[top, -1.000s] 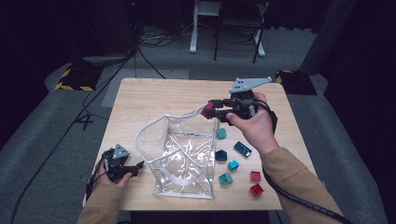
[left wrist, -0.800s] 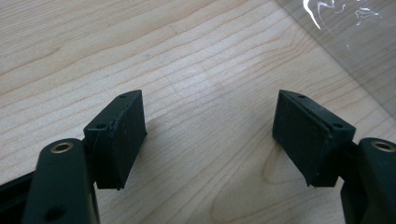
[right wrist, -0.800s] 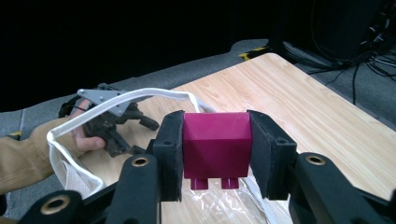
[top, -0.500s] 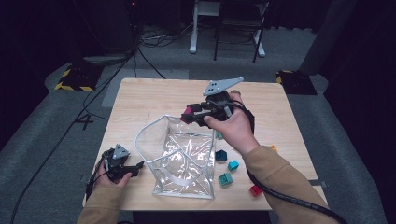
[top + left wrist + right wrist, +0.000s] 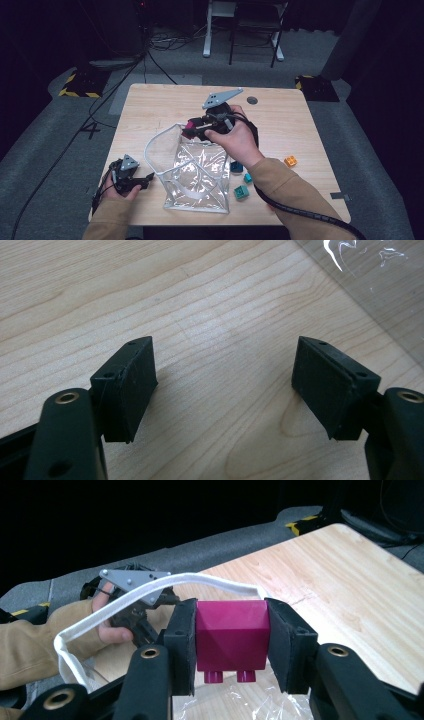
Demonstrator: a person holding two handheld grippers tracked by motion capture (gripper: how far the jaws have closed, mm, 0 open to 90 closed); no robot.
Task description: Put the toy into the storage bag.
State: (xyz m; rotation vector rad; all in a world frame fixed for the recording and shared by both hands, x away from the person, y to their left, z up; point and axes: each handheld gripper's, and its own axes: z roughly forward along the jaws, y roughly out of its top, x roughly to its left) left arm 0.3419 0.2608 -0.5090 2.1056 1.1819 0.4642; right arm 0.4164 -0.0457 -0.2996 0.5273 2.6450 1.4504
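Your right gripper (image 5: pixel 230 645) clamps the magenta brick (image 5: pixel 230 635) over the clear bag (image 5: pixel 200 175), probably inside its rim; release next.

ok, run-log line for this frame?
right gripper: shut on magenta block, over bag mouth | left gripper: open, beside bag | loose blocks on table

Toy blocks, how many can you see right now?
5: a magenta block clamped in the right gripper over the clear bag, three teal blocks beside the bag, one orange block farther right. The arm may hide others.
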